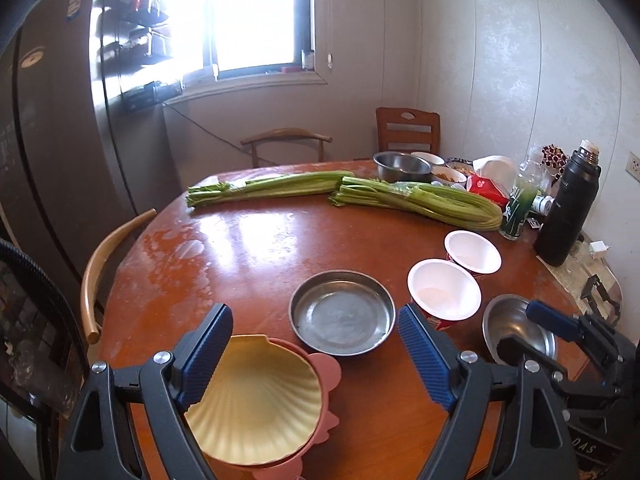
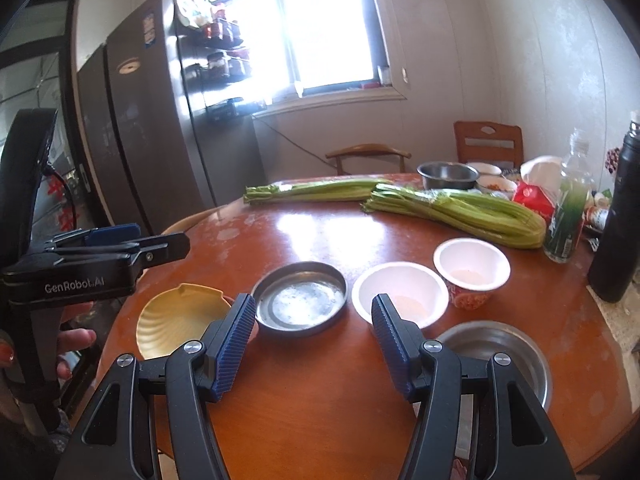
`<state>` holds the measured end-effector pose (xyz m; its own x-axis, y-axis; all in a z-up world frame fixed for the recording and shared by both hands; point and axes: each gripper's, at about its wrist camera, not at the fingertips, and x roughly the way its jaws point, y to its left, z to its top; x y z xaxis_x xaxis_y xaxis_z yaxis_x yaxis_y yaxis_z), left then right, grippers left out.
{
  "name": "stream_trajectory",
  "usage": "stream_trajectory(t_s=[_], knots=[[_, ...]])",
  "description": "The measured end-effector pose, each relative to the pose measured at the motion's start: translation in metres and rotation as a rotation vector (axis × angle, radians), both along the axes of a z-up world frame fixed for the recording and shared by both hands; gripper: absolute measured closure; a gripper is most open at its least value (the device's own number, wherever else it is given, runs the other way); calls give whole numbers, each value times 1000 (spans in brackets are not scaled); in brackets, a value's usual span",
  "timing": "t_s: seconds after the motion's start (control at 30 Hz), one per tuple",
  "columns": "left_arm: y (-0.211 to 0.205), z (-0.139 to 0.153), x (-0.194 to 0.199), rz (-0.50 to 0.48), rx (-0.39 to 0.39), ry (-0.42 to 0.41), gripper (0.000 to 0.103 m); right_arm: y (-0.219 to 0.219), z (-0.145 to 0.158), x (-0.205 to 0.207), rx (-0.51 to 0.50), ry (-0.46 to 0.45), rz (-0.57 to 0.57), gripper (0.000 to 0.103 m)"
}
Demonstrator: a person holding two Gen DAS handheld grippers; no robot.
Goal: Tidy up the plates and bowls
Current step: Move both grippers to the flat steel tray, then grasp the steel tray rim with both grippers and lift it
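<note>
A yellow shell-shaped plate rests in a pink plate at the table's near edge. My left gripper hovers over them, open wide, its left finger above the yellow rim and nothing pinched. Beyond sit a flat steel plate, two white paper bowls and a steel bowl. My right gripper stands open above bare table, with the steel bowl just under and right of its right finger. The right wrist view also shows the yellow plate, the steel plate and the left gripper held by a hand.
Two celery bunches lie across the far half of the round wooden table. Behind them stand a steel bowl, small dishes, a green bottle and a black flask. Chairs ring the table; a fridge stands left.
</note>
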<state>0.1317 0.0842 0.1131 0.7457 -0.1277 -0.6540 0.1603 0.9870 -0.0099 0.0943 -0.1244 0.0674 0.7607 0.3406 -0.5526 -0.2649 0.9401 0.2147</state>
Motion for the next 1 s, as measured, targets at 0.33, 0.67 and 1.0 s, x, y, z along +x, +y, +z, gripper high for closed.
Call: stream_trajectory(t_s=[0.33, 0.67, 1.0], knots=[[-4, -30, 65, -25, 20, 125, 18, 18, -38, 32, 66, 120, 11, 41], [1, -85, 136, -8, 19, 295, 18, 43, -75, 72, 85, 241, 1, 41], [-8, -133, 171, -34, 17, 419, 18, 54, -105, 101, 88, 332, -31, 41]])
